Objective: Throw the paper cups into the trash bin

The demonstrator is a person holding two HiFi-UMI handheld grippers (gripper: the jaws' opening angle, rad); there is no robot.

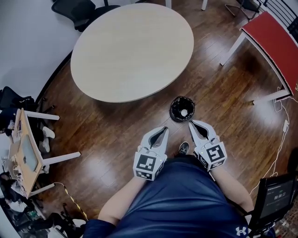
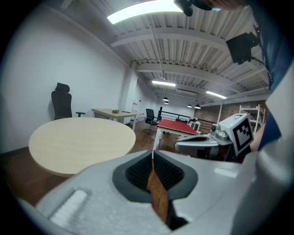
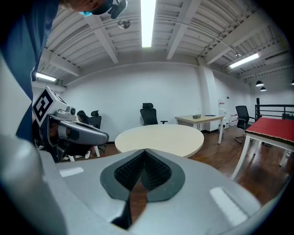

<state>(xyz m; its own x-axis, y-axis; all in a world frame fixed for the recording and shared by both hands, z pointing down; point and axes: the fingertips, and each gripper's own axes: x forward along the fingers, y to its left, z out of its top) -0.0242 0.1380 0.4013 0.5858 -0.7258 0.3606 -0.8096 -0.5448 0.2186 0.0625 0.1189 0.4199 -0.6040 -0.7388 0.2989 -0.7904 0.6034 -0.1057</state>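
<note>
A small black trash bin (image 1: 182, 109) stands on the wooden floor in front of me, with something white, seemingly a paper cup (image 1: 184, 112), inside it. My left gripper (image 1: 164, 128) is held close to my body, below and left of the bin, its jaws shut with nothing between them. My right gripper (image 1: 190, 123) is just below the bin, jaws shut and empty. In the left gripper view the left gripper (image 2: 152, 155) has its tips together. The right gripper (image 3: 145, 150) in its own view is closed the same way. No cup shows on the round table (image 1: 132, 49).
The round beige table top shows nothing on it. A red table (image 1: 274, 44) stands at the right, a black office chair (image 1: 77, 11) behind the round table. An easel-like wooden stand (image 1: 25, 153) and clutter are at the left. A monitor (image 1: 274, 195) sits low right.
</note>
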